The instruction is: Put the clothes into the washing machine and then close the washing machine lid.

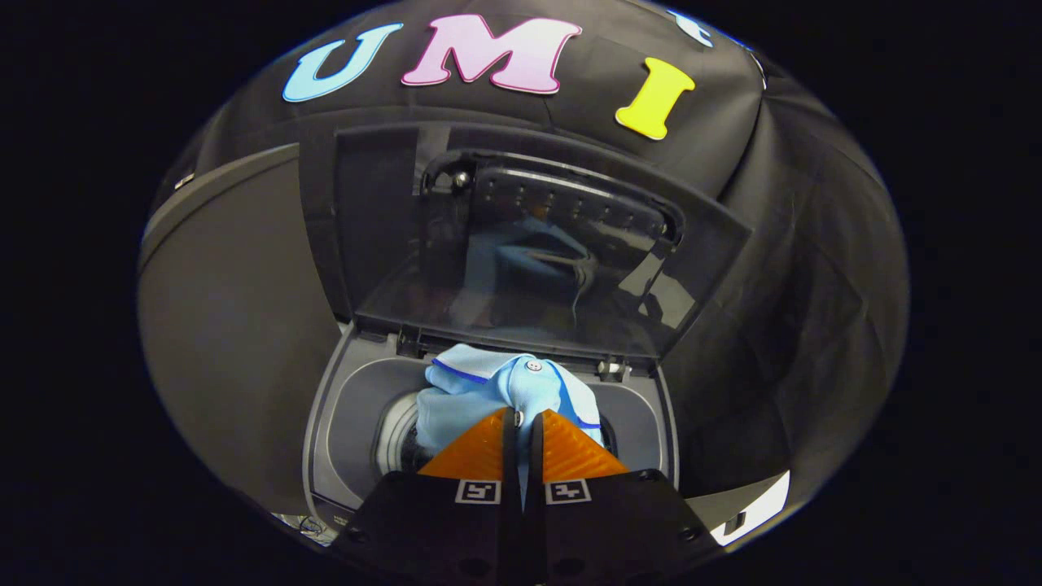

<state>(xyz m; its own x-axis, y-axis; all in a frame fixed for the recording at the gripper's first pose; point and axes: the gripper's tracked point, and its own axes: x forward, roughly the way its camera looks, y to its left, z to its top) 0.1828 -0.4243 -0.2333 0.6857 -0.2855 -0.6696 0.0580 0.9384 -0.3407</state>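
Observation:
A light blue garment (480,395) with a dark blue stripe and a small button hangs bunched from my gripper (523,417). The two orange fingers (476,452) are pressed together on a fold of it. The cloth hangs over the round drum opening (399,435) of the top-loading washing machine (342,423), just ahead of and below the fingers. The machine's dark see-through lid (553,260) stands open and upright behind the garment, and the cloth is mirrored faintly in it.
The grey top rim of the machine (631,423) frames the opening on both sides. A dark grey curved panel (228,325) stands to the left of the machine. Black cloth hangs behind and to the right.

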